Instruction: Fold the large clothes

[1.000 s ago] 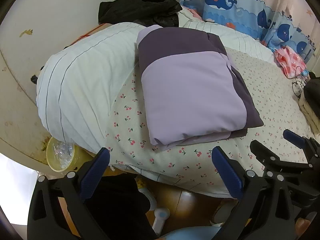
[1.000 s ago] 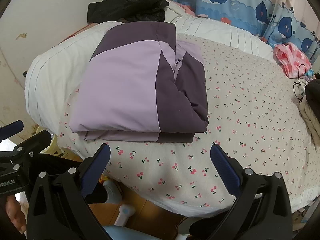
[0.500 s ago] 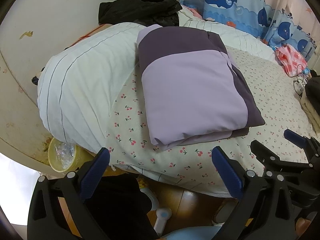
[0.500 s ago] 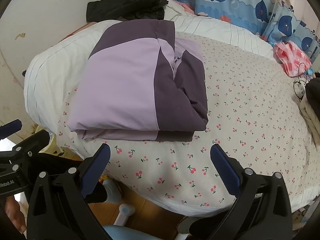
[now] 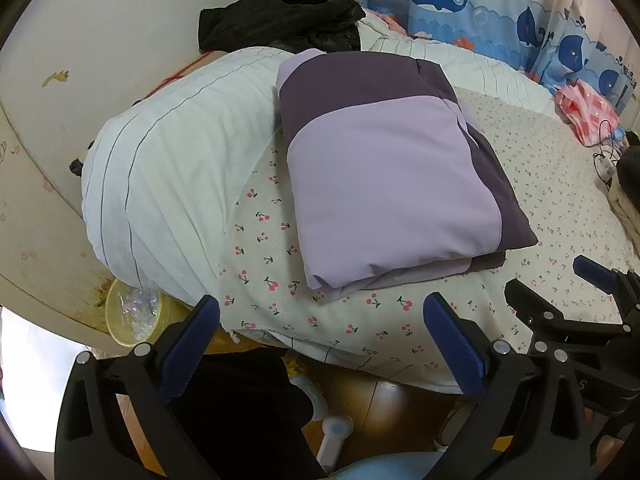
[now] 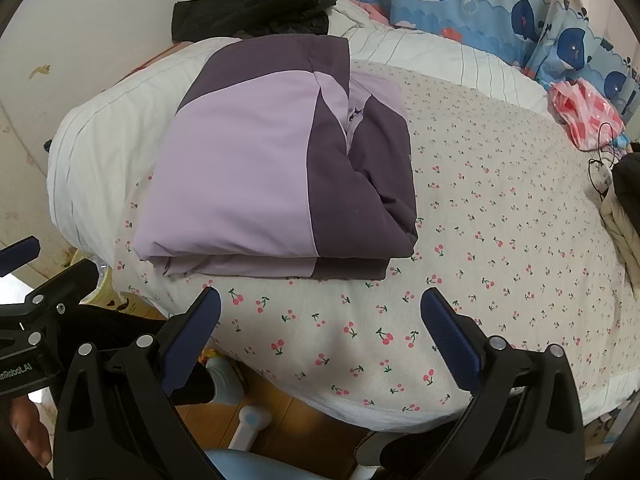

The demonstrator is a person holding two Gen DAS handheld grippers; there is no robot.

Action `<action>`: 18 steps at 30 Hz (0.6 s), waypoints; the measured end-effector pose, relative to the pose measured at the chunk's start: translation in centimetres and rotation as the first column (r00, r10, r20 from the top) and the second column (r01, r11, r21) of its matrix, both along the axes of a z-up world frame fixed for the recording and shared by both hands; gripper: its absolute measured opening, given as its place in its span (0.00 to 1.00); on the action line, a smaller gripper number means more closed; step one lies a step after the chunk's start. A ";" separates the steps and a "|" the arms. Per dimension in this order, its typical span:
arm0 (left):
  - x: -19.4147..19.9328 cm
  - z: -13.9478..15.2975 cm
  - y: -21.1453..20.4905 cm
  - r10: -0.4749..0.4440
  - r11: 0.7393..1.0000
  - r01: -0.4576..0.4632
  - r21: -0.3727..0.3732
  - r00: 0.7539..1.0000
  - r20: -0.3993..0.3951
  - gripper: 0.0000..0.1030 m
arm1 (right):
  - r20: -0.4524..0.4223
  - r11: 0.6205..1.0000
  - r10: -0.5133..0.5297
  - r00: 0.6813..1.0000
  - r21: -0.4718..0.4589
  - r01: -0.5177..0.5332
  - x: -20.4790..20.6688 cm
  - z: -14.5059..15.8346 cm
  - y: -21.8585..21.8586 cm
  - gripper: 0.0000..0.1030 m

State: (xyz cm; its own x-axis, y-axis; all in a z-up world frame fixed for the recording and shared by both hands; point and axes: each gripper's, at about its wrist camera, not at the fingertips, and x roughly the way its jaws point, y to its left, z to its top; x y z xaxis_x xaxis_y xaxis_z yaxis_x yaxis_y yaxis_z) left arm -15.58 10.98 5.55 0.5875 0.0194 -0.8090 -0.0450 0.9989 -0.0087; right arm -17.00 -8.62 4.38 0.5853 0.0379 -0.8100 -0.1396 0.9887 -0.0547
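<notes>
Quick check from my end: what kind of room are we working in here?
Most likely a child's bedroom: the folded purple garment lies on a bed with a cherry-print sheet, beside a striped white duvet, with whale-print fabric behind.

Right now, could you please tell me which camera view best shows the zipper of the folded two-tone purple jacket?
The right wrist view: the folded two-tone purple jacket shows its zipper there. The left wrist view shows only smooth panels.
</notes>
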 end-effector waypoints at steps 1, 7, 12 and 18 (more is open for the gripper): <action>0.0 0.0 0.0 -0.002 1.000 0.002 -0.001 1.000 0.000 0.95 | 0.000 1.000 -0.001 1.000 -0.001 0.001 0.0 0.0 0.0 0.94; 0.0 0.0 -0.1 -0.002 1.000 0.002 -0.002 1.000 -0.001 0.95 | -0.002 1.000 0.000 1.000 0.001 0.000 0.0 -0.1 0.0 0.94; 0.0 -0.1 -0.1 -0.003 1.000 0.003 -0.003 1.000 -0.001 0.95 | -0.006 1.000 -0.001 1.000 0.000 0.001 0.0 -0.4 -0.2 0.94; -0.1 -0.1 -0.2 -0.005 1.000 0.005 -0.003 1.000 -0.001 0.95 | -0.005 1.000 0.000 1.000 -0.002 0.000 0.0 -0.4 -0.1 0.94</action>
State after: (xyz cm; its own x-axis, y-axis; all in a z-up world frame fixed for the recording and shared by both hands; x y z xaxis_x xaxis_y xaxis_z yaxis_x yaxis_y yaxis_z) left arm -15.65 10.79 5.50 0.5866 0.0137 -0.8097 -0.0400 0.9991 -0.0120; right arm -17.01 -8.75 3.94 0.5812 0.0361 -0.8130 -0.1396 0.9886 -0.0559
